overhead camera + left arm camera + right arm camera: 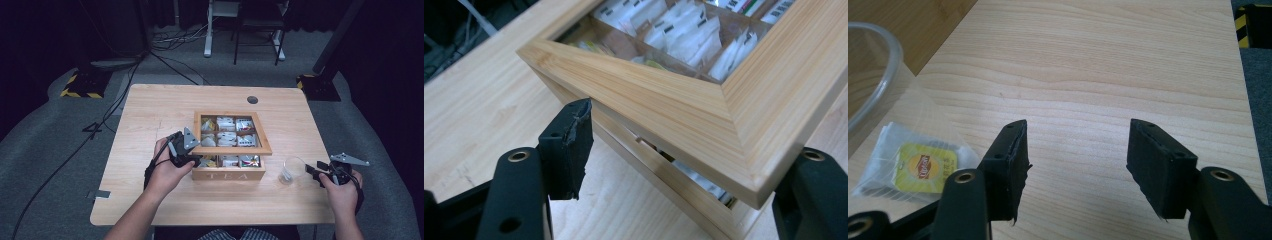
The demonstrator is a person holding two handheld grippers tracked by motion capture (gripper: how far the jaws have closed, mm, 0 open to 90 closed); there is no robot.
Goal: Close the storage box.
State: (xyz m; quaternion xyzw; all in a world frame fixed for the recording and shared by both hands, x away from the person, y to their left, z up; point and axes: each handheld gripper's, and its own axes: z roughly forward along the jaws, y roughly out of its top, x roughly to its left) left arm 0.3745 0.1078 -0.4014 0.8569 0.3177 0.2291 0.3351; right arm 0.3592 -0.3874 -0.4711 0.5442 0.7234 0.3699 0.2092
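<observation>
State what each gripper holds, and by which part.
Right gripper: nothing, jaws open over the table. Left gripper: its jaws straddle the lid's corner; whether they grip it cannot be told.

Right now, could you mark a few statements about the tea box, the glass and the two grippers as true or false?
1. The wooden tea box lies on the floor. False: it stands on the table.
2. The box's framed lid sits between the left gripper's fingers. True.
3. The right gripper clamps a tea bag. False: its fingers are apart over bare table.
4. A clear glass stands between the box and the right gripper. True.
5. A yellow-tagged tea bag lies in the glass. True.
</observation>
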